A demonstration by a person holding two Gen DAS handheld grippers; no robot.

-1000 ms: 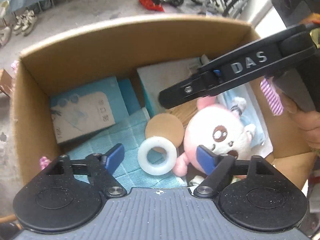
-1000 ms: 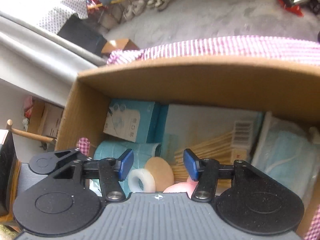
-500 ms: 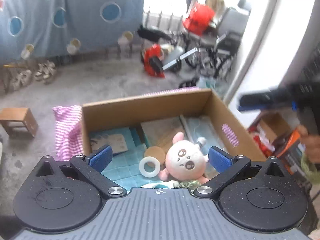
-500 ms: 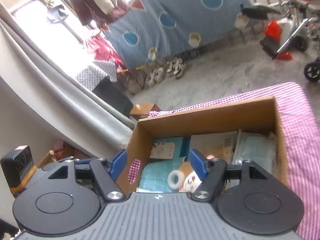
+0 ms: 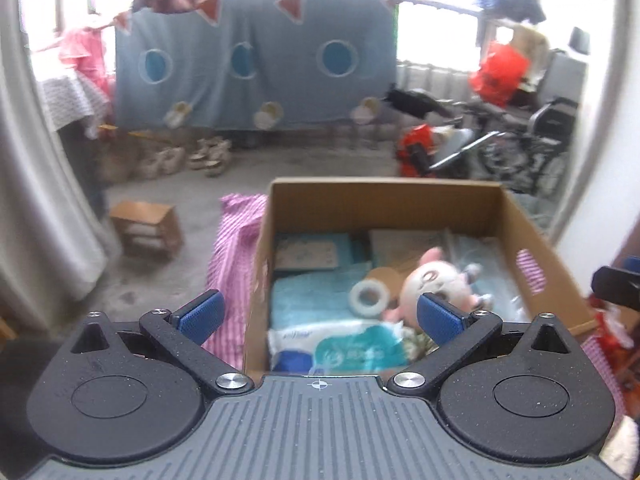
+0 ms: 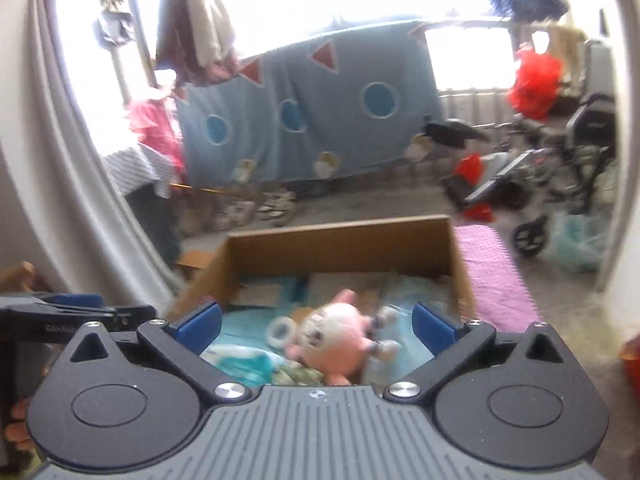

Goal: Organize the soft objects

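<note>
A pink plush toy (image 5: 434, 286) lies in an open cardboard box (image 5: 384, 200), beside a white ring (image 5: 369, 299), on teal and white soft packs (image 5: 344, 348). The plush (image 6: 340, 344), the ring (image 6: 281, 330) and the box (image 6: 340, 246) also show in the right wrist view. My left gripper (image 5: 318, 316) is open and empty, held back above the box's near edge. My right gripper (image 6: 316, 322) is open and empty, above the near side of the box. The right gripper's tip shows at the left wrist view's right edge (image 5: 616, 290).
The box stands on a pink checked cloth (image 5: 230, 248) and holds blue boxes (image 5: 308, 254). A small wooden stool (image 5: 146, 230) stands on the floor to the left. A wheelchair (image 5: 516, 152) and a blue hanging cloth (image 5: 256, 60) are behind. A curtain (image 5: 36, 220) hangs at left.
Both grippers have pulled up and back out of the box, and their jaws have opened wider. The plush, ring and packs stay in the box.
</note>
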